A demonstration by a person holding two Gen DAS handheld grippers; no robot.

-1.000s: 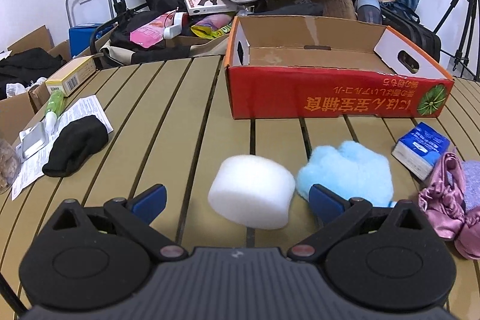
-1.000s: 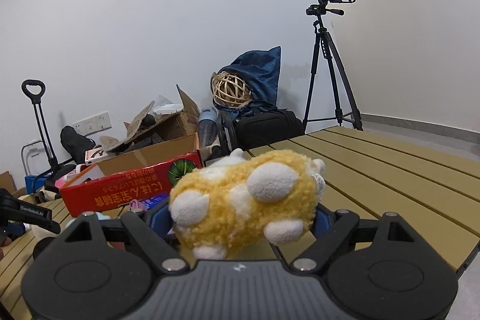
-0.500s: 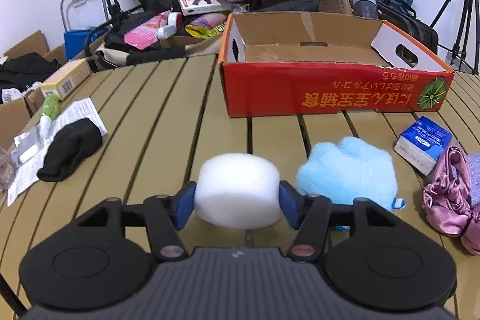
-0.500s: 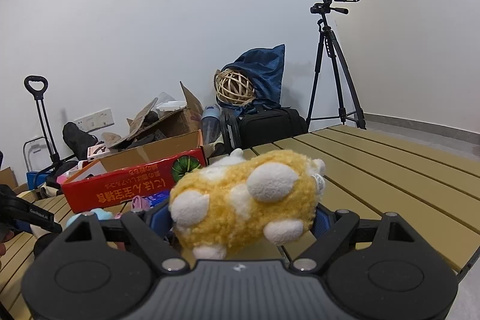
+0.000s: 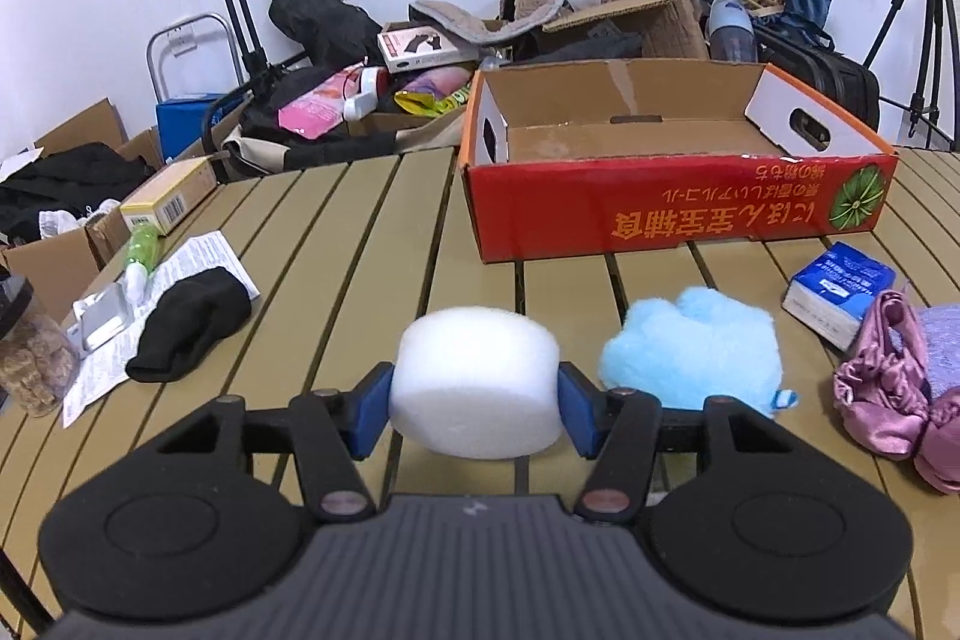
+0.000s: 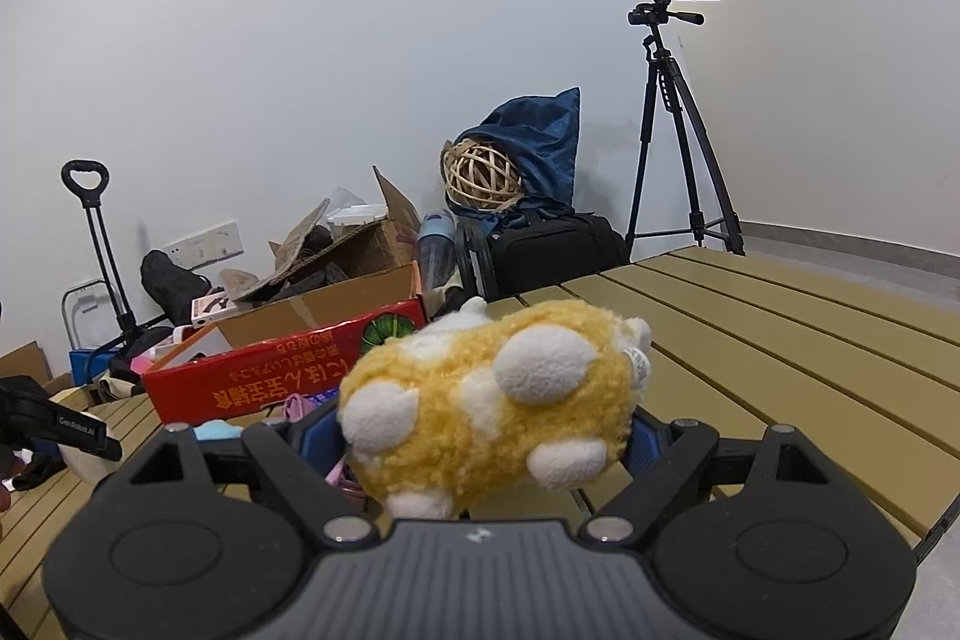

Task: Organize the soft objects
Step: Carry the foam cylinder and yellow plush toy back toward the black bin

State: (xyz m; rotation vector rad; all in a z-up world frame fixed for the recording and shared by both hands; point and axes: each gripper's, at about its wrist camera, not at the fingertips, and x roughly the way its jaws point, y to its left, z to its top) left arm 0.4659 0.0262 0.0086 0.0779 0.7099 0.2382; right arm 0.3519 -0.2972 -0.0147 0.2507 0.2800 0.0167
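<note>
Just right of the white foam cylinder [image 5: 477,382] lies a fluffy light-blue plush [image 5: 690,355], with bare slatted wooden table [image 5: 360,244] stretching ahead to the open red cardboard box [image 5: 678,214]. Clamped on that foam: left gripper [image 5: 474,409], blue pads pressing both sides after closing. Pinched around a yellow-and-white plush toy [image 6: 492,400] above the table: right gripper [image 6: 480,439].

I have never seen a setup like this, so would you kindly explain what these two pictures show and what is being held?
There is no robot arm: a person carries a two-finger tool in each hand, with a camera on each that looks along its fingers. The left tool has just closed on a white foam block above the slatted table. Near it lie a blue fluffy toy, pink satin cloth, a black sock and an open red box. The right tool grips a yellow plush toy.
</note>
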